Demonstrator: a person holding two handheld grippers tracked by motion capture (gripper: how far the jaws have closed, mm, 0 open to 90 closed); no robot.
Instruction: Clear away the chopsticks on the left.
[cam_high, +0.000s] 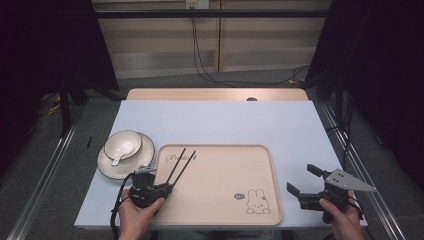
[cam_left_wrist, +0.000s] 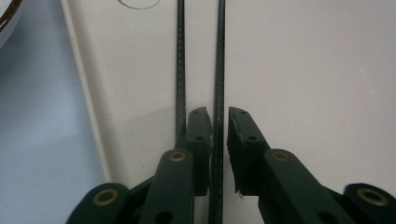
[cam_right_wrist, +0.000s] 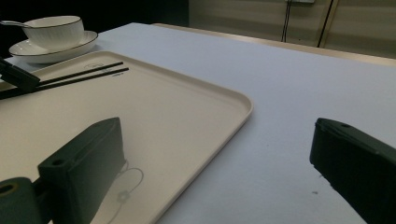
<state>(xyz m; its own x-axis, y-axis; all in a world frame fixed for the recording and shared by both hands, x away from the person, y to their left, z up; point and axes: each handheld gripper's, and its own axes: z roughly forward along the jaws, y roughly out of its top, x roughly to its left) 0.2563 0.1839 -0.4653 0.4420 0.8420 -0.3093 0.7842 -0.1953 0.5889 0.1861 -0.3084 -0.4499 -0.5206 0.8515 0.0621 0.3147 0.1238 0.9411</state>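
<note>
Two black chopsticks (cam_high: 181, 165) lie side by side on the left part of a cream tray (cam_high: 215, 210). My left gripper (cam_high: 167, 189) sits low at their near ends. In the left gripper view its jaws (cam_left_wrist: 219, 114) stand a little apart around one chopstick (cam_left_wrist: 218, 56); a thin gap shows at the right pad. The second chopstick (cam_left_wrist: 180, 70) runs just outside the left jaw. My right gripper (cam_high: 302, 179) rests off the tray's right edge, open wide with nothing between its jaws (cam_right_wrist: 217, 128).
A white bowl (cam_high: 123, 144) with a spoon (cam_high: 118, 159) stands on a plate (cam_high: 145, 157) left of the tray, on the pale blue table top (cam_high: 225, 120). A rabbit drawing (cam_high: 257, 201) marks the tray's near right corner.
</note>
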